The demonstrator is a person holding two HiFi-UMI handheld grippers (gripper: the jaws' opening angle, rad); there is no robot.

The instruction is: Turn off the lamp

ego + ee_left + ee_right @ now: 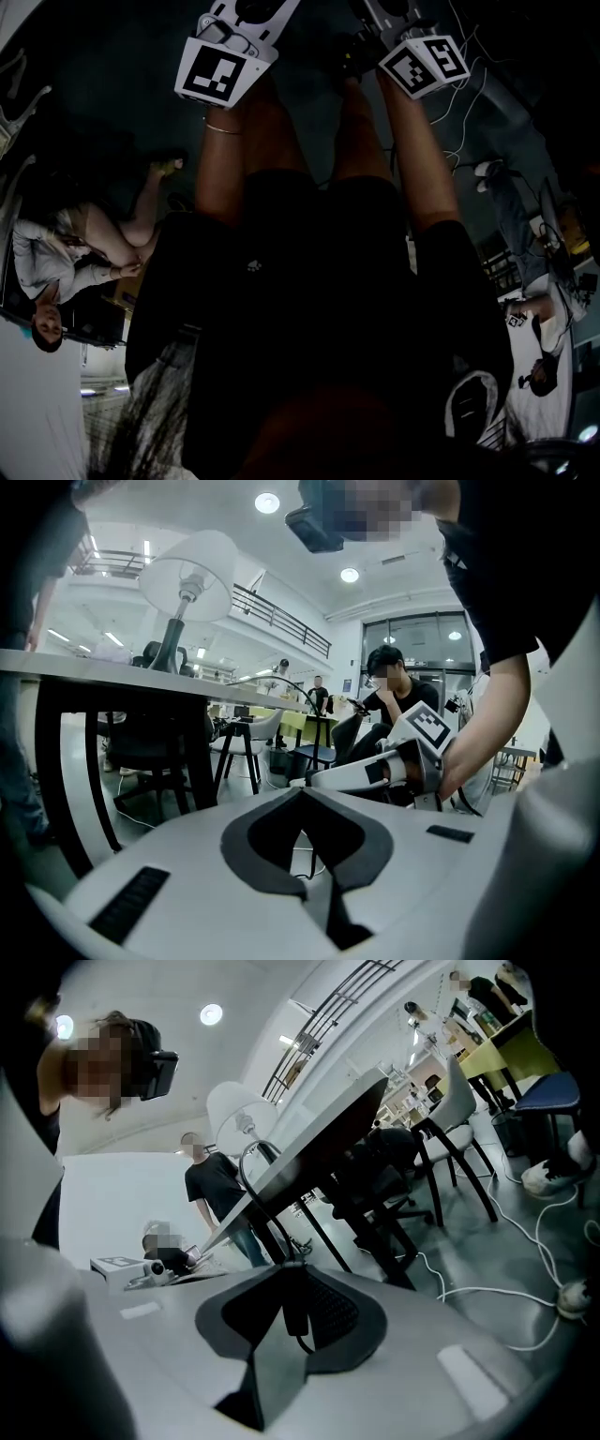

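Right tongs are pinched on a dark oblong piece strung on the lamp's black cord. The piece looks like its inline switch, and it sits low in the middle of the right gripper view. Left tongs have their tips pressed together with nothing between them; only the floor and a thin wire show through the slit behind. Just past them, at the right of the left gripper view, is the marker cube of the right tool. From the switch the cord climbs in a loop to the edge of the dark-legged surface. The lamp stands there with its white shade, left of centre in the right gripper view and at the upper left in the left gripper view. Farther off are white chairs, white cables along the floor, and a seated person.
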